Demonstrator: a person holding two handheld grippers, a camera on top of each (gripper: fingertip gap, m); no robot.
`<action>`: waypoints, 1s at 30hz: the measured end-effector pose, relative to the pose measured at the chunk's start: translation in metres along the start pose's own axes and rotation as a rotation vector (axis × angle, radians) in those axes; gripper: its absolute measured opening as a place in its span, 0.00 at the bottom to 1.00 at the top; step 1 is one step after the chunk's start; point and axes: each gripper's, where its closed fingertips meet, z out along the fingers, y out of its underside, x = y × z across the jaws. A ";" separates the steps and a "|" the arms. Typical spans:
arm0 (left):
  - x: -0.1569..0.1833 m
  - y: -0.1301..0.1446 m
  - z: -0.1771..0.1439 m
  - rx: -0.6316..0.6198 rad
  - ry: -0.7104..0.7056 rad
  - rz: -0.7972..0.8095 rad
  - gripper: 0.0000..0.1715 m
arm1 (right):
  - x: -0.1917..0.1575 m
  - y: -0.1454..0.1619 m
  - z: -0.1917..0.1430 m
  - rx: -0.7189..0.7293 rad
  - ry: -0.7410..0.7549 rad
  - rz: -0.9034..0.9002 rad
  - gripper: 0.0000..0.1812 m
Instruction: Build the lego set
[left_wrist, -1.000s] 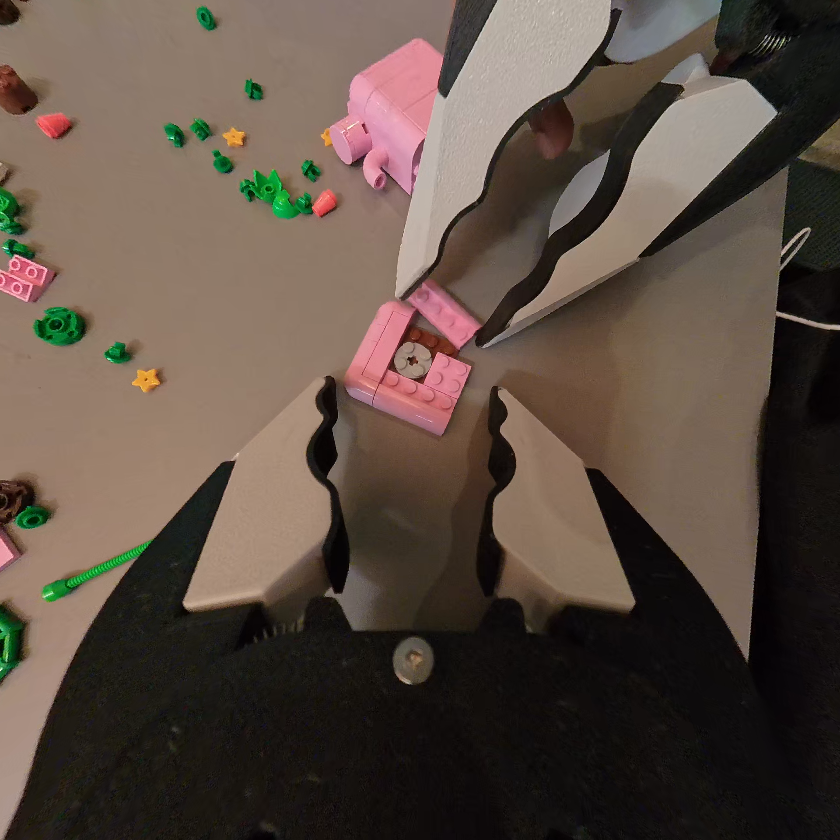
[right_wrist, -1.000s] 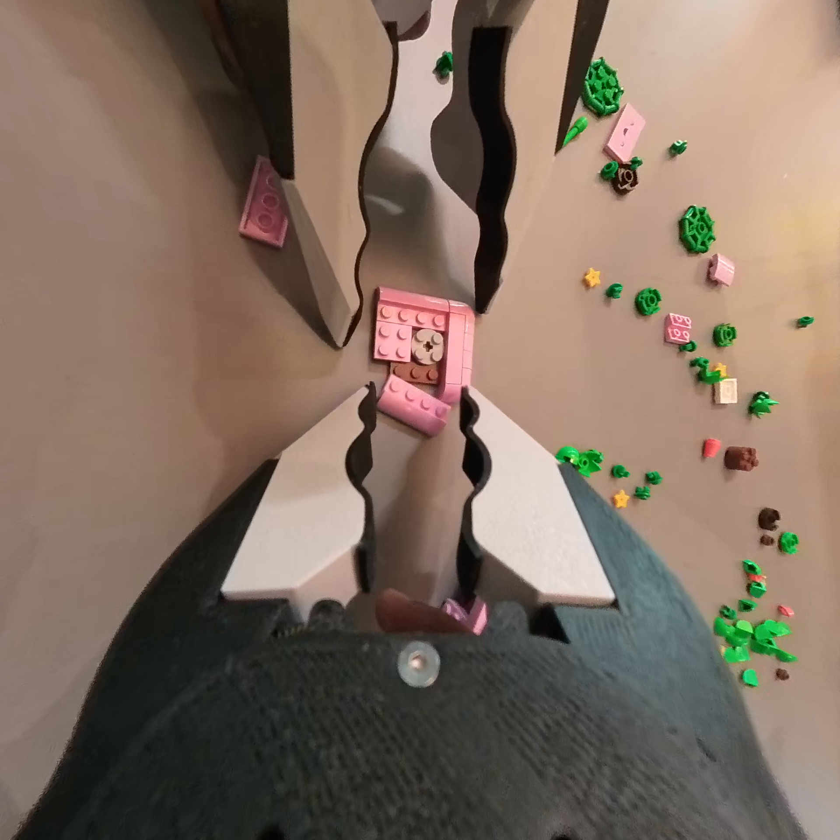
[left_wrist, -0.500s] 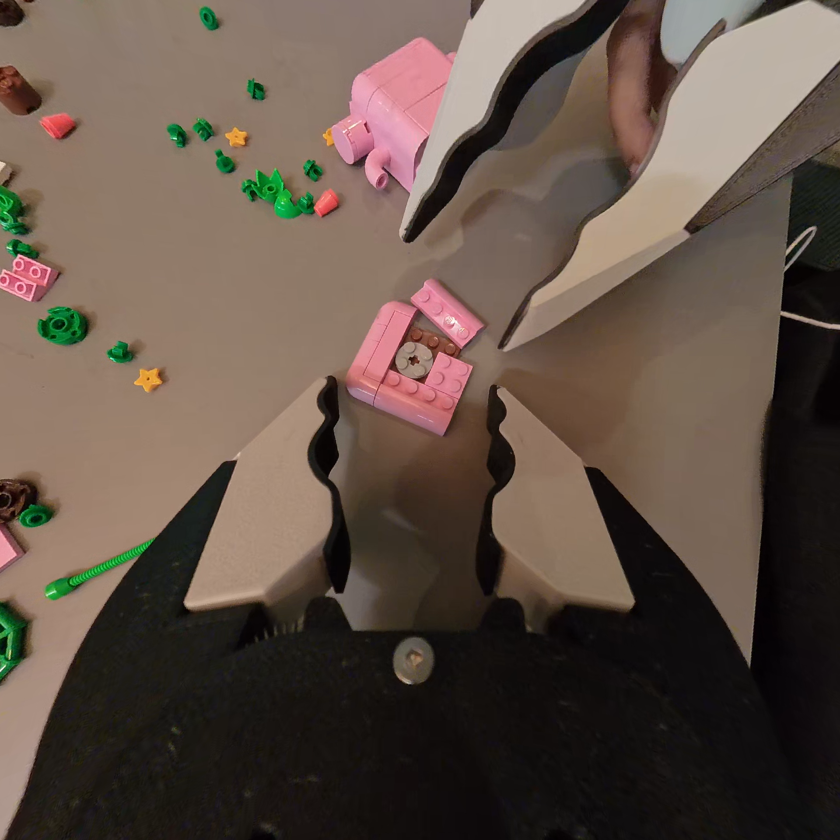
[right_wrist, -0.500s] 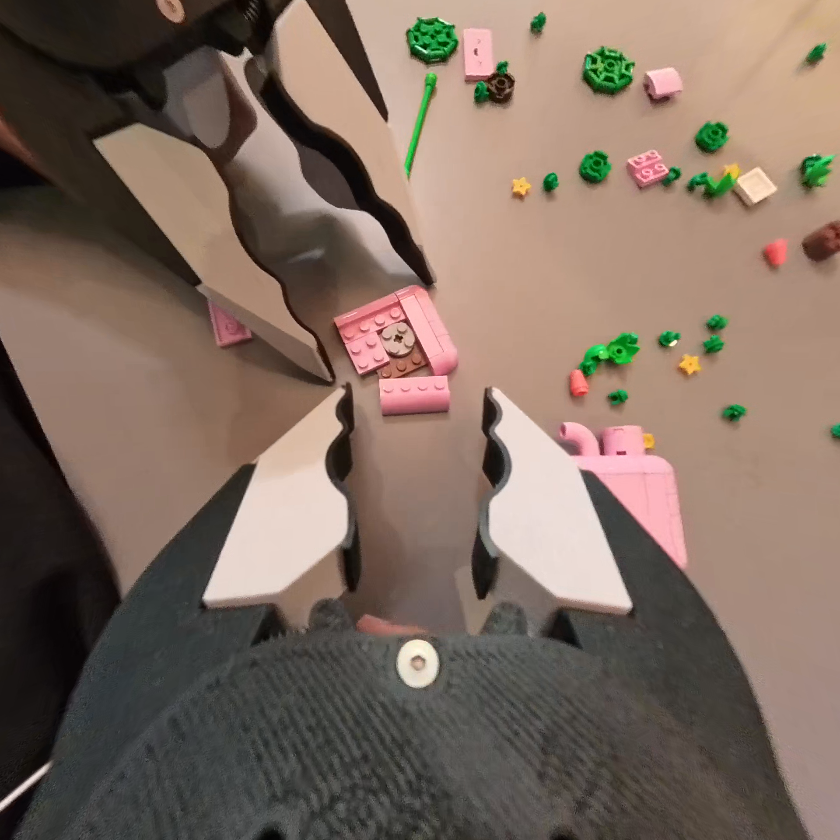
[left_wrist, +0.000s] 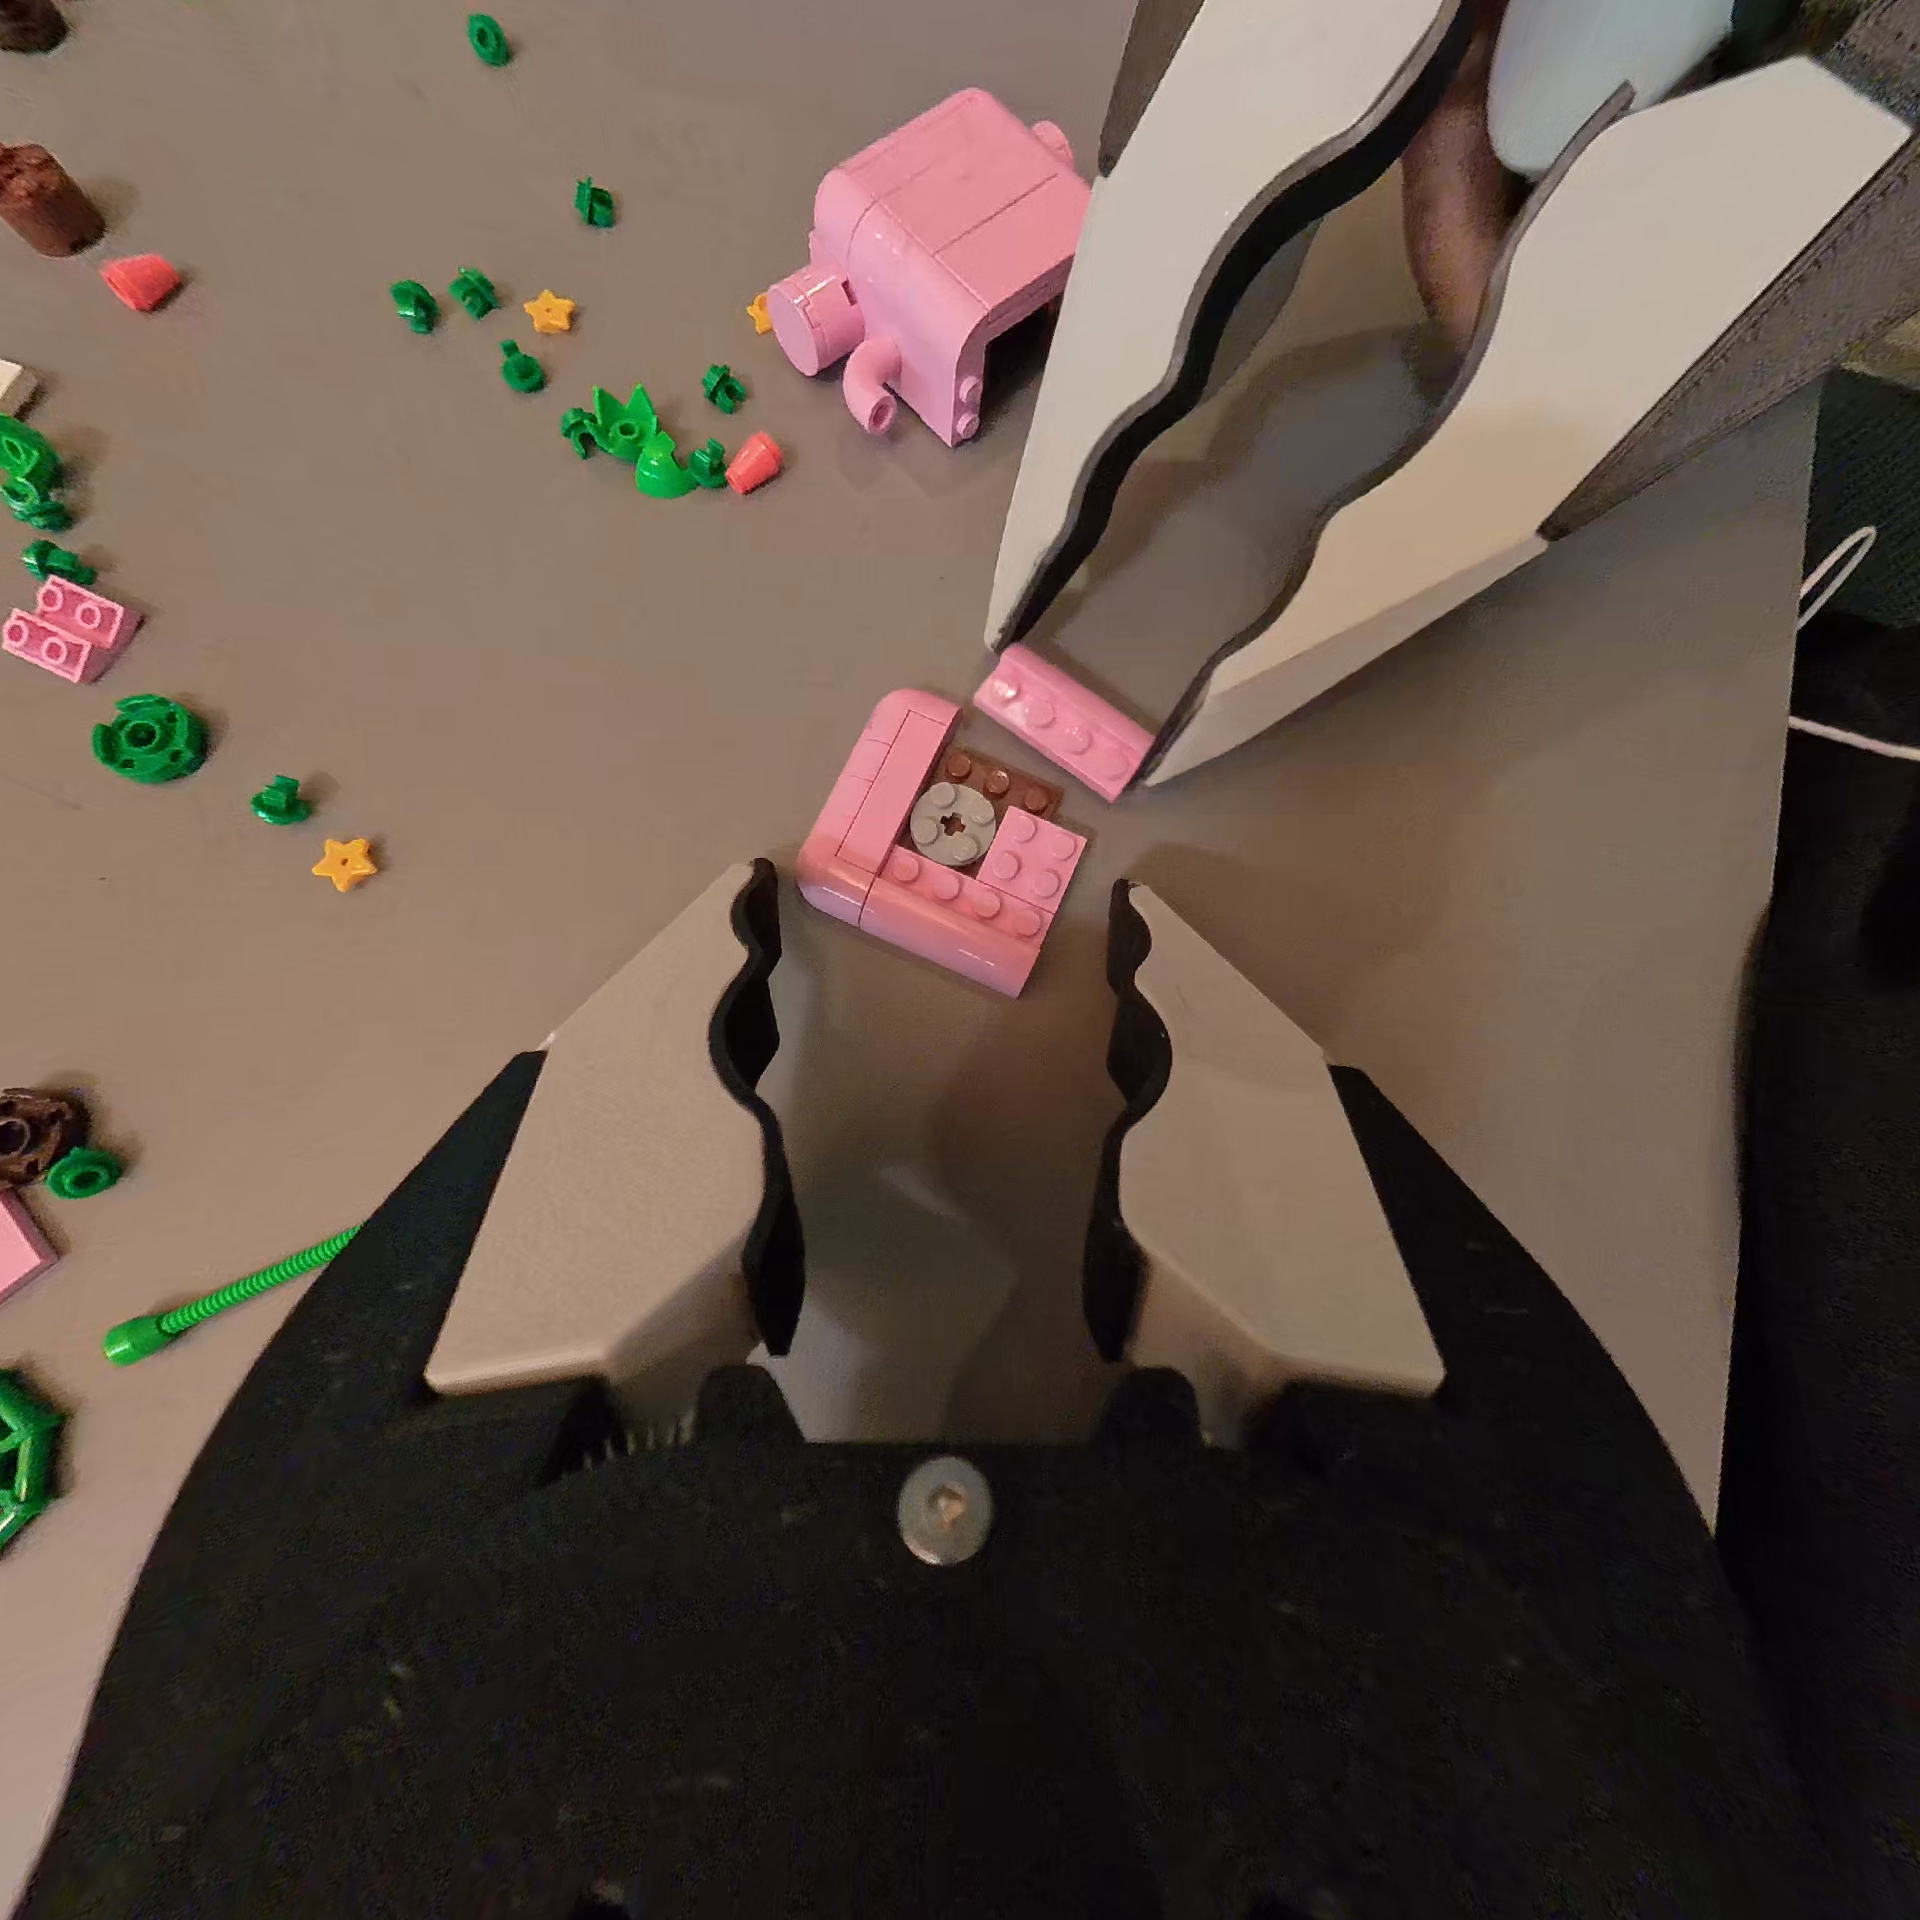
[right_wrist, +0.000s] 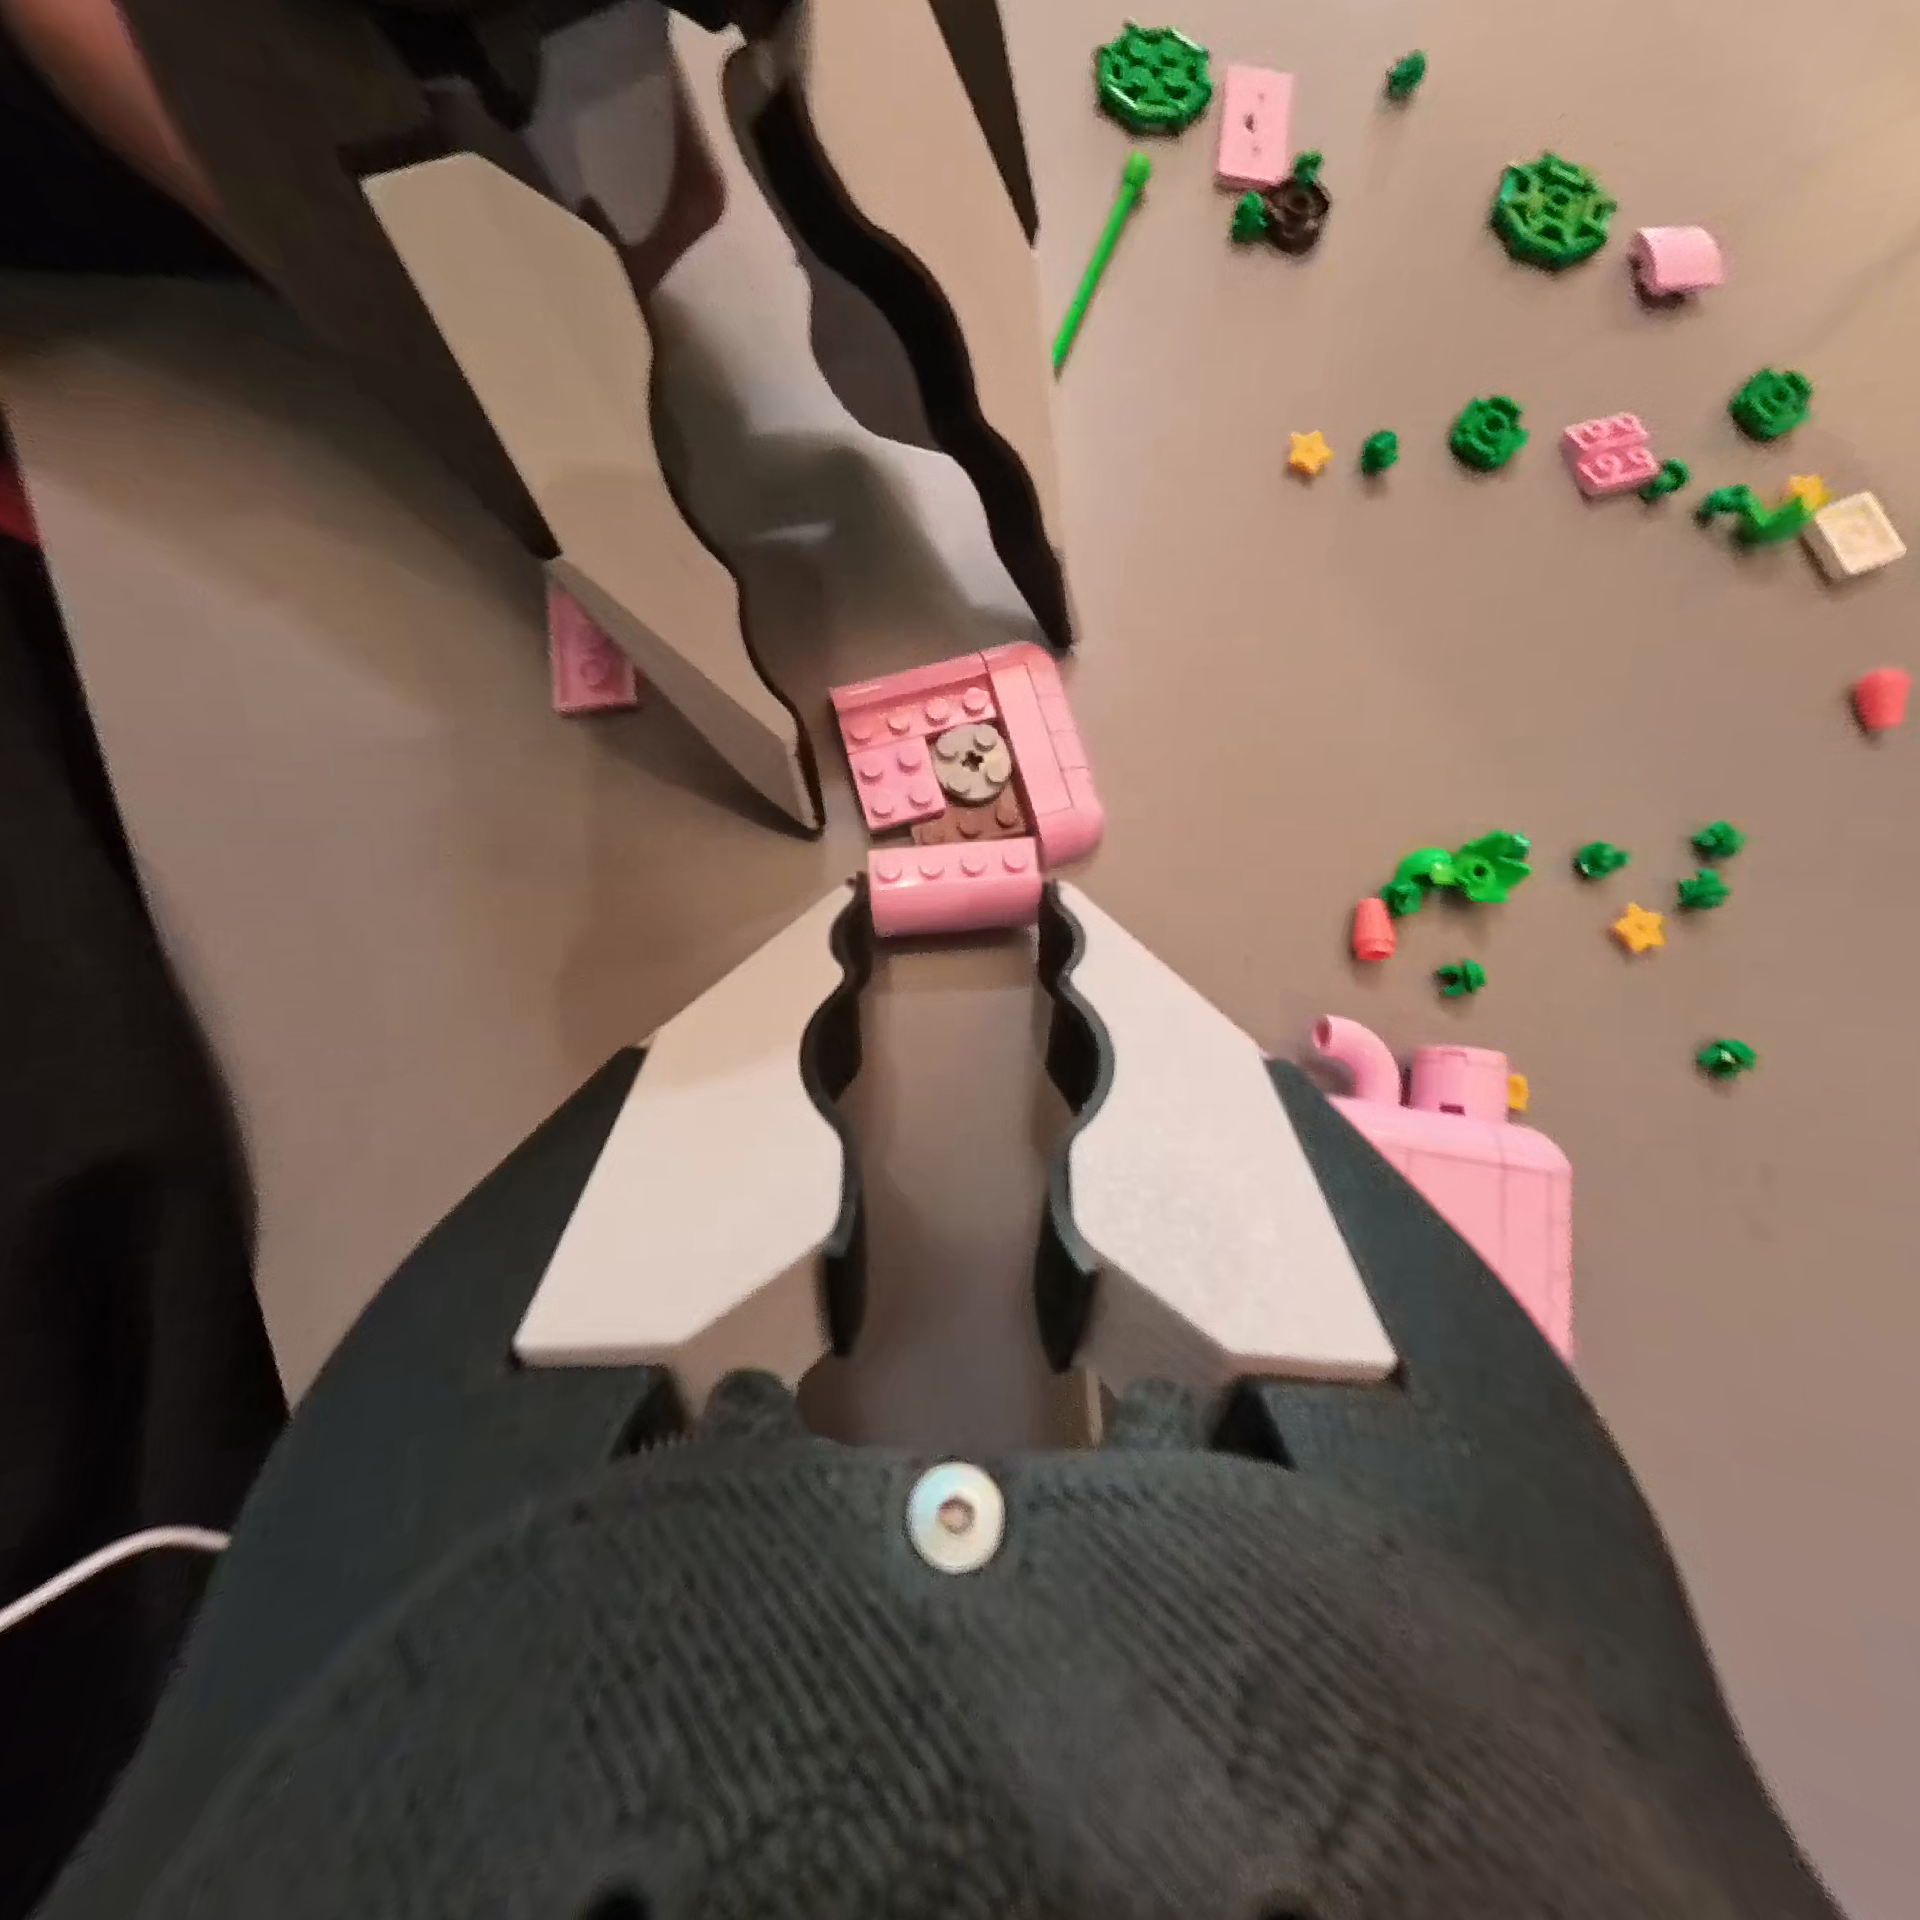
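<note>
A small pink sub-assembly (left_wrist: 940, 844) with a grey round stud plate and a brown plate lies on the grey table (left_wrist: 520, 644). Just beside it lies a loose pink curved brick (right_wrist: 954, 888), bracketed at its ends by the right gripper (right_wrist: 954, 902), jaws apart. The left gripper (left_wrist: 940, 894) sits just short of the sub-assembly's opposite side, jaws apart. Farther off stands a pink block build (left_wrist: 935, 260), among scattered green pieces.

A small square pink brick assembly (left_wrist: 940, 842) with a grey round stud plate at its centre lies on the grey table (left_wrist: 520, 644), just beyond the spread tips of the left gripper (left_wrist: 940, 904). At its far side the right gripper (left_wrist: 1070, 707) brackets a loose pink curved brick (left_wrist: 1065, 719) (tips at either end). A larger pink boxy build (left_wrist: 935, 260) sits farther beyond the assembly.
</note>
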 end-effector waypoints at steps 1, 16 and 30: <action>0.000 0.000 0.000 0.000 0.001 -0.002 0.35 | -0.002 -0.001 0.001 0.012 -0.022 -0.025 0.17; 0.000 0.000 -0.001 0.005 0.015 -0.015 0.29 | -0.001 -0.002 0.010 0.004 -0.025 -0.289 0.17; 0.000 0.000 -0.001 0.005 0.012 -0.016 0.28 | -0.003 -0.005 0.001 0.017 0.004 -0.255 0.19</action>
